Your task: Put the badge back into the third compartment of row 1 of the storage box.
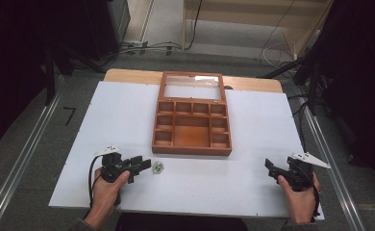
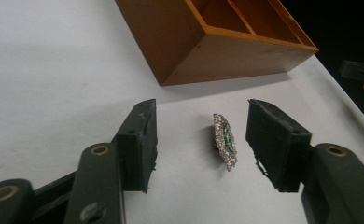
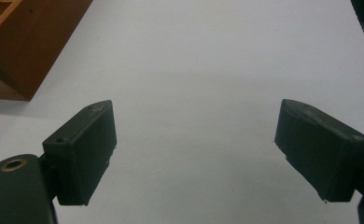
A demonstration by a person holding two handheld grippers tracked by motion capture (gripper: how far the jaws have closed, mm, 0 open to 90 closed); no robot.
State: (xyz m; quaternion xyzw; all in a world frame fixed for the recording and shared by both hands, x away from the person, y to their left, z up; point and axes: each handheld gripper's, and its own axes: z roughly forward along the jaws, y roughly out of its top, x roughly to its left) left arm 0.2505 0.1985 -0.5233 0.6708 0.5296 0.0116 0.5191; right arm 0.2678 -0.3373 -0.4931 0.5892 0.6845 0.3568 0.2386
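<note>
Jewellery was the business in hand: a small oval brooch of silvery stones with a green centre [image 2: 225,141] lay on the white bench [image 1: 272,125], just near of the open wooden compartment box with a glass lid [image 1: 192,127] and left of its middle. The left gripper [image 1: 144,164] sat low at the near left, its fingers [image 2: 140,140] spread wide on either side of the brooch without touching it, which in the left gripper view stood between them and closer to the right-hand one. That straddling pose looked like the set-up for a pinch across the brooch's narrow width, probably so it could be lifted into one of the box's small cells. The right gripper [image 1: 270,169] rested at the near right, well apart from the brooch, its fingers [image 3: 84,149] likewise spread and holding nothing, seemingly parked out of the way. The box's lid stood raised at the far side, leaving every compartment reachable from above.
</note>
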